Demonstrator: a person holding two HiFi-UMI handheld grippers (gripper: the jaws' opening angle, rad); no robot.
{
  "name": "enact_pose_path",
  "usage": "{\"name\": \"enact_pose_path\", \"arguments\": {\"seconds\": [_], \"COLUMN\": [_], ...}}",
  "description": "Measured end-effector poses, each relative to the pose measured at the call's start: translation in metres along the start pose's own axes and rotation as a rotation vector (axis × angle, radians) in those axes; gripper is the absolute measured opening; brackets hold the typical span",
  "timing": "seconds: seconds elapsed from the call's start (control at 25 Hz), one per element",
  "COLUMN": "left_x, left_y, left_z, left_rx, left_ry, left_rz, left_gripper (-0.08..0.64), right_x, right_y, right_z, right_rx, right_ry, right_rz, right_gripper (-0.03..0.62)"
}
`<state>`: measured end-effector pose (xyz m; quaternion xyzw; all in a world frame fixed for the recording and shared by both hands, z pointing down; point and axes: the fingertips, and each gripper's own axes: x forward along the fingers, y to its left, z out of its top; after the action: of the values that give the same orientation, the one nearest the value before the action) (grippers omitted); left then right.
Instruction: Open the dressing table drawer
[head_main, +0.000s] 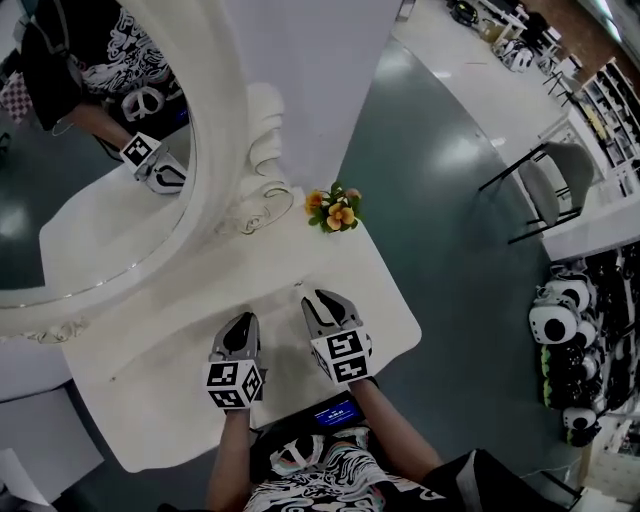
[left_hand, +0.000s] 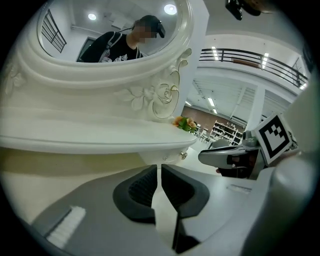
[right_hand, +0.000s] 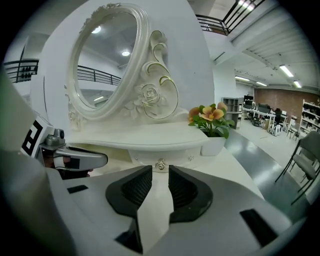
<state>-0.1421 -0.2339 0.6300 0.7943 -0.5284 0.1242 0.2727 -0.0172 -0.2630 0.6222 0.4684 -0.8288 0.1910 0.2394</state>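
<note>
The counter (head_main: 150, 400) is a smooth, glossy white top with a wavy, rounded edge. Beyond both pairs of jaws it carries an oval mirror (right_hand: 107, 60) in a thick cream frame carved with roses and curling scrolls, some edges picked out in gold. Under the frame a raised shelf (right_hand: 150, 139) with a moulded lip runs across. The drawer (right_hand: 150, 159) is tucked beneath it: a small, bowed white front with a little round metal knob (right_hand: 160, 164) at its middle. To the right of the right jaws and further off, a plain white pot (right_hand: 214, 145) holds orange and yellow flowers (right_hand: 212, 116) with green leaves.

The right gripper (right_hand: 160, 176) is grey plastic with dark, ribbed pads. Its jaws stand apart with nothing between them. The knob lies straight ahead of their gap, just past the tips, and is not touched.

The left gripper (left_hand: 160, 172) is built the same way. Its jaws are nearly together, with only a thin slit left, and they grip nothing. The drawer lies ahead of them and a little to the right, well clear of the tips.

Each gripper carries a cube (head_main: 235, 385) with black-and-white square markers. The two grippers sit side by side, near but apart, over the front part of the counter.
</note>
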Motion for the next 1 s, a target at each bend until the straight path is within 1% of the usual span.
{"name": "enact_pose_path", "arguments": {"seconds": [0.12,0.24,0.36,0.48,0.56,0.64,0.72,0.76,0.84,1.0], "left_x": [0.007,0.008,0.007,0.006,0.006,0.006,0.005,0.004,0.003,0.003], "left_y": [0.0,0.002,0.005,0.009,0.011,0.011,0.011,0.011,0.012,0.01], "left_z": [-0.002,-0.003,-0.003,-0.003,-0.002,-0.002,-0.002,-0.002,-0.002,0.001], "left_rx": [-0.011,-0.02,-0.028,-0.033,-0.034,-0.036,-0.036,-0.037,-0.037,-0.032], "left_ry": [0.007,0.012,0.012,0.013,0.013,0.013,0.016,0.017,0.017,0.008], "left_rz": [0.004,0.013,0.024,0.034,0.041,0.046,0.048,0.051,0.056,0.056], "left_gripper": [0.026,0.026,0.025,0.023,0.021,0.021,0.02,0.02,0.018,0.015], "right_x": [0.014,0.024,0.032,0.038,0.042,0.045,0.047,0.047,0.046,0.046], "right_y": [-0.001,-0.001,0.002,0.003,0.004,0.005,0.004,0.004,0.004,0.003], "right_z": [-0.003,-0.002,-0.001,-0.002,0.0,0.003,0.003,0.002,0.002,0.001], "right_rx": [-0.023,-0.027,-0.032,-0.035,-0.039,-0.045,-0.054,-0.058,-0.066,-0.083], "right_ry": [0.017,0.021,0.022,0.024,0.021,0.018,0.021,0.023,0.022,0.028], "right_rz": [0.01,0.019,0.032,0.029,0.028,0.031,0.027,0.025,0.026,0.029], "right_gripper": [0.104,0.107,0.118,0.141,0.143,0.139,0.097,0.087,0.098,0.098]}}
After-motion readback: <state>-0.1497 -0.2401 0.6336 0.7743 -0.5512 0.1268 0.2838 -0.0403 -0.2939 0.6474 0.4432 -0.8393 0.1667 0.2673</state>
